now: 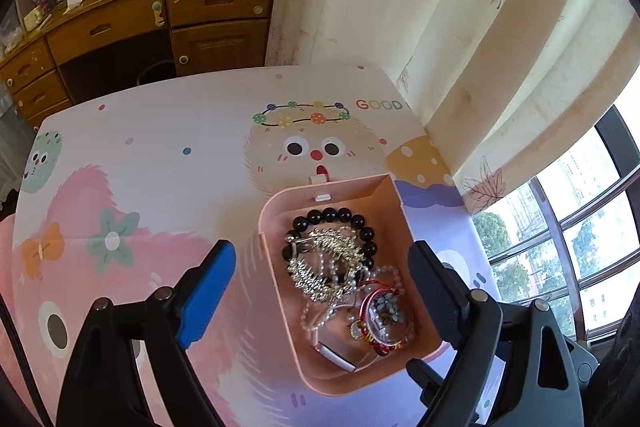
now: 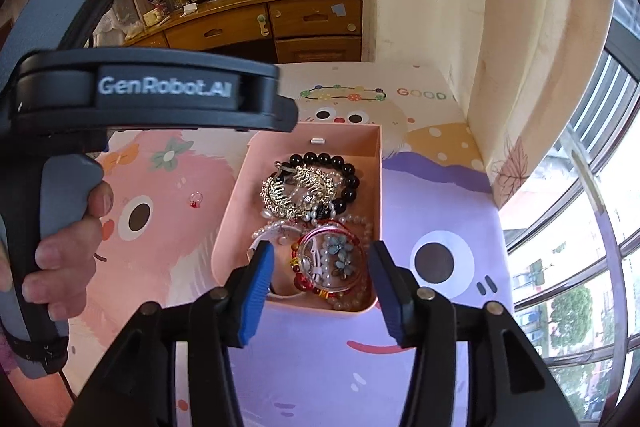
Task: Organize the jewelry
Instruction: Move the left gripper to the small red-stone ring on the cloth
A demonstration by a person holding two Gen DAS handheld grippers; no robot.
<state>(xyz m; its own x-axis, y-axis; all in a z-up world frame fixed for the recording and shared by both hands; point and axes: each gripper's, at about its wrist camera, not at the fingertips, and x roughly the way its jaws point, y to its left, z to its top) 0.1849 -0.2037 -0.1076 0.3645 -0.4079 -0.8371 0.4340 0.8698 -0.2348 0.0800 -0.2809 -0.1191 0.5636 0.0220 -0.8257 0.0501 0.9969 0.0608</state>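
Pink box (image 2: pixel 236 203), filled; small red ring (image 2: pixel 195 199) left of it (possibly an earring): approach with left gripper (image 1: pixel 320 291), right gripper (image 2: pixel 320 269), both jaws apart, empty.

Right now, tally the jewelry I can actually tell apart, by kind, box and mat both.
Black bead bracelet: 1
Gold filigree piece: 1
Red bangle with blue flowers: 1
Pearl strands: tangled, at least 1
Small red ring on the mat, outside the pink box: 1
Total: at least 5

A home bedroom: wooden desk (image 1: pixel 160 23) with drawers, leaf-print curtains (image 1: pixel 440 27), cartoon-patterned table (image 1: pixel 160 167).
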